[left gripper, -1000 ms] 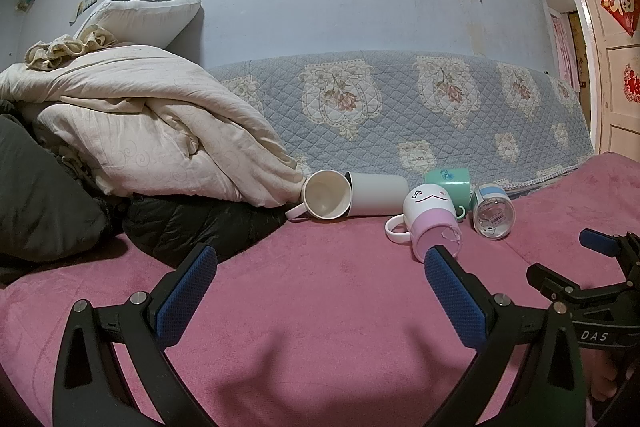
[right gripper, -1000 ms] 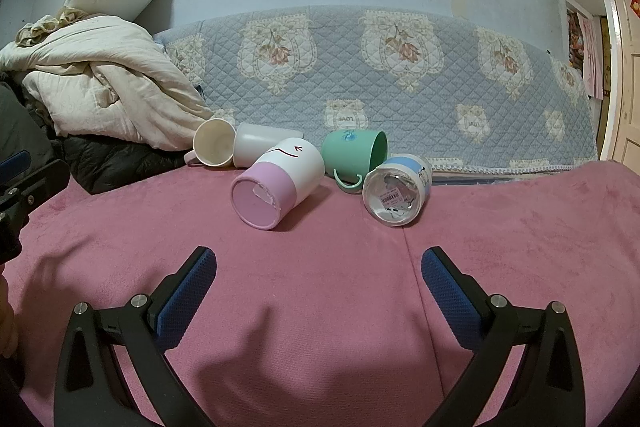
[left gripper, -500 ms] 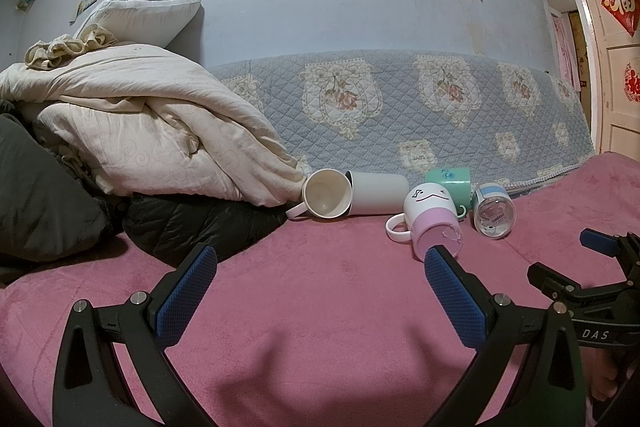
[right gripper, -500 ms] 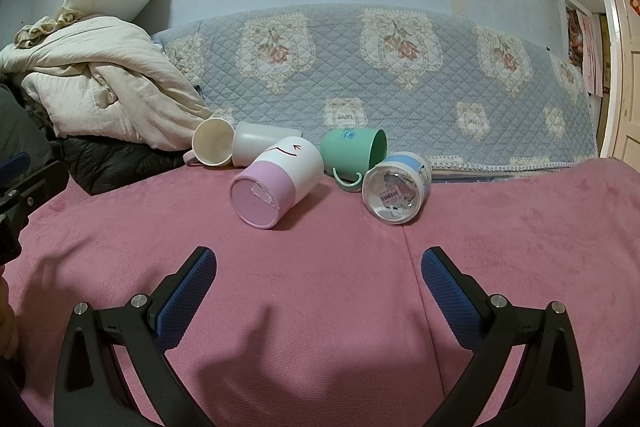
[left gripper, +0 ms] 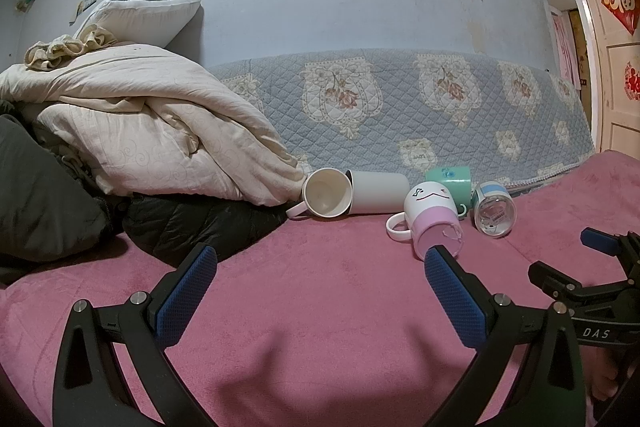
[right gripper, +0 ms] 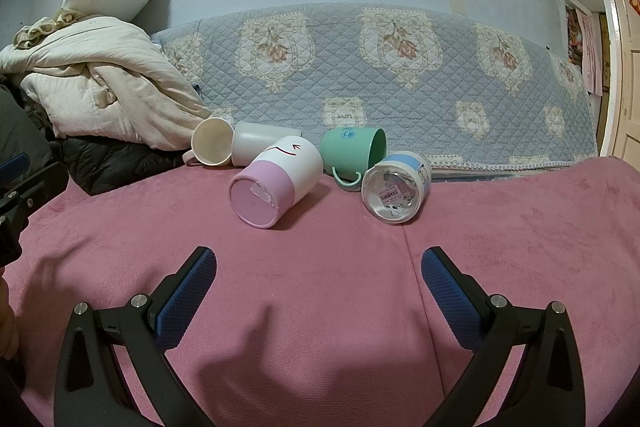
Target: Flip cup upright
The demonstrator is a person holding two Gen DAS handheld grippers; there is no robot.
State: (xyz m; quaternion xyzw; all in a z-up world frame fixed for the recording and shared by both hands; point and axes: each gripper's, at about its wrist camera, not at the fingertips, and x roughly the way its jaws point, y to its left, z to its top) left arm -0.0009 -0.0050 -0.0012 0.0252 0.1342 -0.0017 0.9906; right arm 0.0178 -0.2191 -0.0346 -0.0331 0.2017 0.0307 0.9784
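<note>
Several cups lie on their sides on the pink blanket (right gripper: 320, 307). A white-and-pink mug (right gripper: 276, 183) points its base at me; it also shows in the left wrist view (left gripper: 430, 219). Behind it lie a cream mug (right gripper: 212, 143), a plain white cup (right gripper: 256, 145) and a green mug (right gripper: 356, 151). A blue-and-white cup (right gripper: 398, 187) with a barcode label on its base lies to the right. My right gripper (right gripper: 319, 273) is open and empty, short of the cups. My left gripper (left gripper: 320, 271) is open and empty, further left.
A heap of cream bedding (left gripper: 152, 131) and a dark jacket (left gripper: 192, 227) lie at the left. A quilted blue cover (right gripper: 380, 67) stands against the wall behind the cups. A door (right gripper: 628, 107) is at the far right. The right gripper's frame (left gripper: 592, 279) shows in the left wrist view.
The right gripper has edged slightly closer to the cups. The left gripper has not visibly moved.
</note>
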